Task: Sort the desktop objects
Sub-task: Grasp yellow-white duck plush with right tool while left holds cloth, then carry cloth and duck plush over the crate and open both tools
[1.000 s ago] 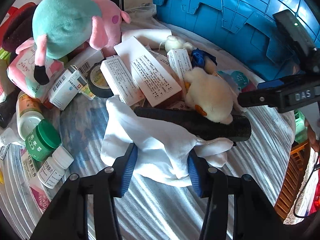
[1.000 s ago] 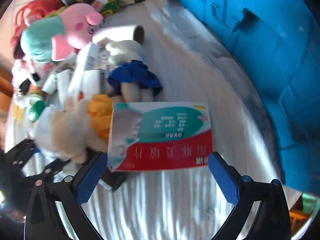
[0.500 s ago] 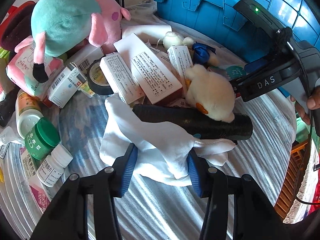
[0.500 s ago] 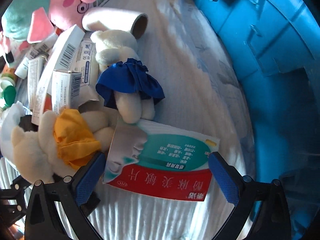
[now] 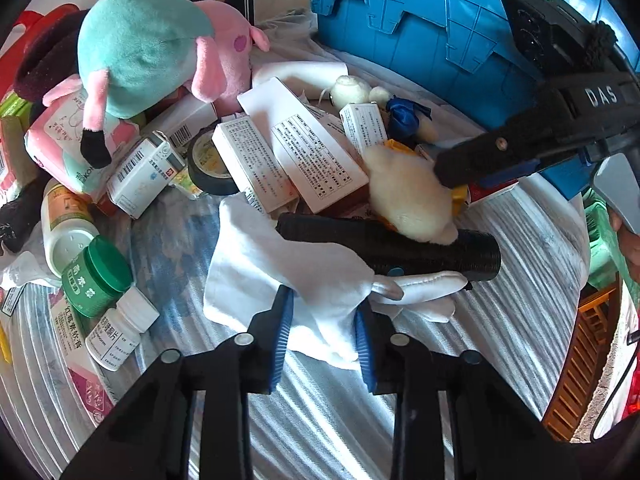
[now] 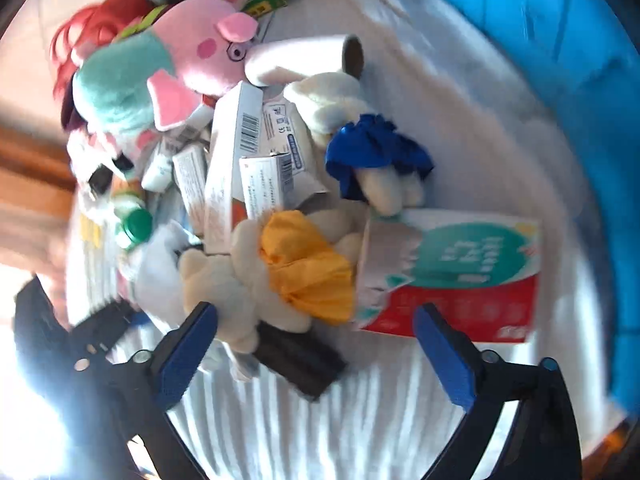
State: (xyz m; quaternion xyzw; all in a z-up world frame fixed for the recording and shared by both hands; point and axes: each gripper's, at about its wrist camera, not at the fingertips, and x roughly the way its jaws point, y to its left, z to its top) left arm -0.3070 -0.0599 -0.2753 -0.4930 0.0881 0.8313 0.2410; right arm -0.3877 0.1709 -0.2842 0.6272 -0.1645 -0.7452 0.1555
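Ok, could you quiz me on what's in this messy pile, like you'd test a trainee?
1. What sits between the pads of the left tool?
2. True or false: the green-capped jar lies inside the blue crate.
3. Which toy rests on the black flashlight? A) cream plush toy B) pink pig C) blue-skirted plush

Key
1. The white cloth; the jaws are closing on it.
2. False: it is out on the striped cover.
3. A.

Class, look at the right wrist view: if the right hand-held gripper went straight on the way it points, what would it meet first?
Probably the cream plush toy with the yellow cloth, lying over the black flashlight between the closing right hand-held gripper jaws; depth is unclear.
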